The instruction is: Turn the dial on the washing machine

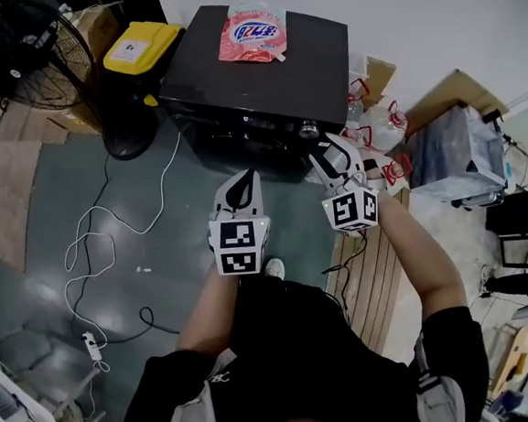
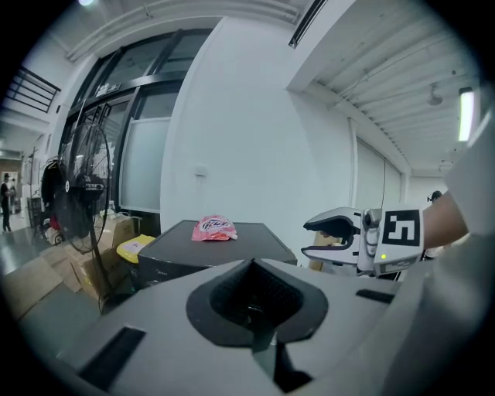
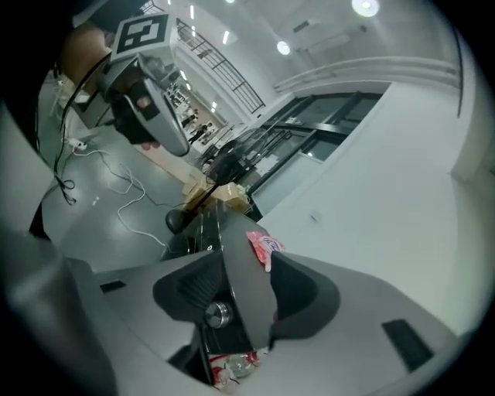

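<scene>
A black washing machine (image 1: 261, 77) stands ahead, with a pink detergent bag (image 1: 253, 34) lying on its lid. Its silver dial (image 1: 308, 130) sits on the front panel near the right corner. My right gripper (image 1: 332, 153) hovers just in front of that corner, rolled on its side, jaws open and empty. In the right gripper view the dial (image 3: 217, 314) shows in the gap between the jaws, apart from both pads (image 3: 197, 290). My left gripper (image 1: 240, 182) hangs lower and to the left, clear of the machine, its jaws shut on nothing. In the left gripper view the machine (image 2: 209, 249) lies ahead.
A black standing fan (image 1: 53, 54) and a yellow-lidded box (image 1: 142, 46) stand left of the machine. Cables (image 1: 93, 253) trail across the grey floor. Plastic bags with red print (image 1: 378, 131), cardboard and a wooden board (image 1: 373, 279) crowd the right side.
</scene>
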A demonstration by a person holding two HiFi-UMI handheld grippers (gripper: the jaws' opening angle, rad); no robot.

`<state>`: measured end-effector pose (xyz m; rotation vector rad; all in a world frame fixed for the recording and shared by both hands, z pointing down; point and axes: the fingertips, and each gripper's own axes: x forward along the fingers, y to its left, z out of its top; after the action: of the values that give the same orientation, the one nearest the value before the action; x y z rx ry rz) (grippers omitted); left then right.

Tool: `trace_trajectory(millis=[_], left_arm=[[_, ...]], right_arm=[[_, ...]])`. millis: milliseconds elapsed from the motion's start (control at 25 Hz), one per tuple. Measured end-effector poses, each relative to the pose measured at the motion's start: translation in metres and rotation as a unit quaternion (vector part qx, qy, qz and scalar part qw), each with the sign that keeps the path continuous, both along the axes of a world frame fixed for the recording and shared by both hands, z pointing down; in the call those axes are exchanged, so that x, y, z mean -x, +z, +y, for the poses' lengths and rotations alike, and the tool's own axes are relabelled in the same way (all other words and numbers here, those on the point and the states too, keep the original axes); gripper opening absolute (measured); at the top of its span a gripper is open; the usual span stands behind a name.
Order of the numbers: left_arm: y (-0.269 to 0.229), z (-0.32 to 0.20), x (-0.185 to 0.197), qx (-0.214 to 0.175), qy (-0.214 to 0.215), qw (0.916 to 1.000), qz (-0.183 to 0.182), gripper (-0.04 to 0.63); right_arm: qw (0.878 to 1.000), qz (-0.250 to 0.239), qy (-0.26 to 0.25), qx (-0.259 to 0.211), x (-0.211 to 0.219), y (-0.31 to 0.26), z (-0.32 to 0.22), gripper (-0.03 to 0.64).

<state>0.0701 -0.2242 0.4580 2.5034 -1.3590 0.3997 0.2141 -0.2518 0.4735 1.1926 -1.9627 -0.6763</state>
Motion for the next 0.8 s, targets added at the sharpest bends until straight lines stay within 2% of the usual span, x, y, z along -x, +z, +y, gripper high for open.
trace_trajectory(millis=[120,280,440,640,800], left_arm=[[0.014,-0.004,0.006,0.016,-0.012,0.9998,0.002,0.009],[0.032,-0.006,0.009,0.033,-0.021,0.9992,0.001,0.009],[0.055,-0.006,0.013,0.047,-0.029,0.9985,0.005,0.009],[0.076,-0.002,0.009,0.071,-0.027,0.9971,0.007,0.009],[0.096,0.001,0.014,0.084,-0.03,0.996,-0.004,0.009]], right_arm=[[0.998,0.066,-0.024,0.007,-0.005,0.035,-0.018,0.209],[0.986,0.161,-0.047,0.021,-0.014,0.086,-0.036,0.21],[0.976,0.208,-0.04,0.043,-0.019,0.128,-0.051,0.216],[0.951,0.306,-0.049,0.019,-0.027,0.176,-0.076,0.23],[0.933,0.357,-0.032,0.025,-0.033,0.199,-0.087,0.233]])
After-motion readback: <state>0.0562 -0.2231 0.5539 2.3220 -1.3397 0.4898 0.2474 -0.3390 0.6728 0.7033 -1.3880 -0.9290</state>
